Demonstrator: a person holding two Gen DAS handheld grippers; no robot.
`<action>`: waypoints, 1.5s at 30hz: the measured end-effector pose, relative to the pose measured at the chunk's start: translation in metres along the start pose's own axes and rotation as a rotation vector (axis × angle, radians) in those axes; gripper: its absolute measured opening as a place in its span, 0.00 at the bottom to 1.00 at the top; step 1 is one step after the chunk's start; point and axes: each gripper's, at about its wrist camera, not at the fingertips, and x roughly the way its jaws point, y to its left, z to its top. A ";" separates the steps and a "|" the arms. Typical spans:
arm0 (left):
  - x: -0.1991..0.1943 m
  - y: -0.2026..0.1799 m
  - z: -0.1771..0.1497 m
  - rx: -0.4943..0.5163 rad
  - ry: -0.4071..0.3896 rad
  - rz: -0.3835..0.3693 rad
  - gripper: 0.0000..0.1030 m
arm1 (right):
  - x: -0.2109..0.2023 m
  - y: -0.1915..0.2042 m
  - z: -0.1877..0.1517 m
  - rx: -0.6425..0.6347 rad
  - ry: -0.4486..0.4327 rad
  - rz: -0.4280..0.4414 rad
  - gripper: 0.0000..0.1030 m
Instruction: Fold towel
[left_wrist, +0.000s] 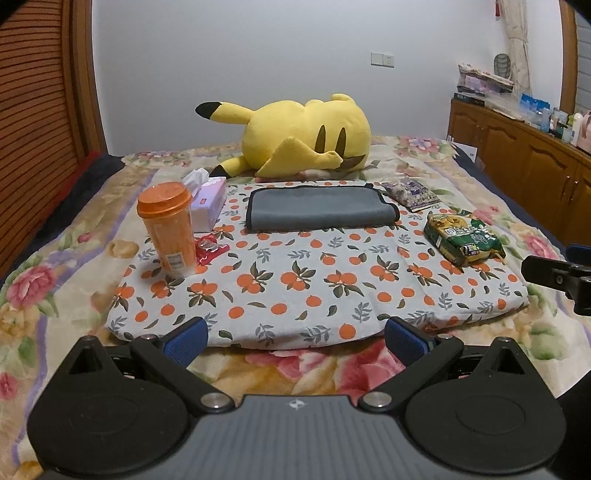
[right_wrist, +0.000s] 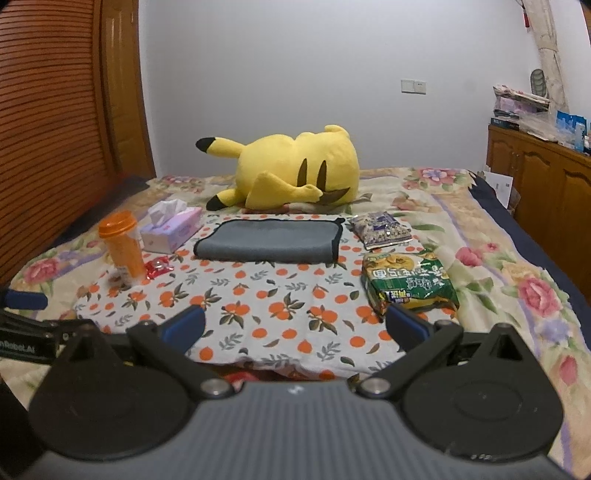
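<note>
A grey towel (left_wrist: 317, 209) with black edging lies folded flat at the far end of an orange-print cloth (left_wrist: 295, 288) on the bed; it also shows in the right wrist view (right_wrist: 269, 242). My left gripper (left_wrist: 295, 338) is open and empty, held back over the cloth's near edge, well short of the towel. My right gripper (right_wrist: 295, 325) is open and empty, also at the near edge of the cloth (right_wrist: 258, 314). The right gripper's side shows at the right edge of the left wrist view (left_wrist: 561, 280).
An orange lidded cup (left_wrist: 170, 225), a tissue box (left_wrist: 208, 201) and a red wrapper (left_wrist: 210, 249) stand left of the towel. A purple packet (left_wrist: 410, 194) and a green snack bag (left_wrist: 463, 238) lie right. A yellow plush (left_wrist: 295, 138) lies behind. Wooden cabinets (left_wrist: 524, 162) line the right.
</note>
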 end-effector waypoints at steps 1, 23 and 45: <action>0.001 -0.001 -0.001 0.002 0.003 0.001 1.00 | 0.002 -0.001 -0.001 0.001 0.003 -0.002 1.00; -0.002 0.002 -0.009 -0.005 -0.038 0.019 1.00 | 0.003 -0.001 -0.008 -0.011 -0.010 -0.028 1.00; -0.020 0.002 -0.010 -0.004 -0.148 0.022 1.00 | -0.011 -0.003 -0.007 -0.003 -0.113 -0.019 1.00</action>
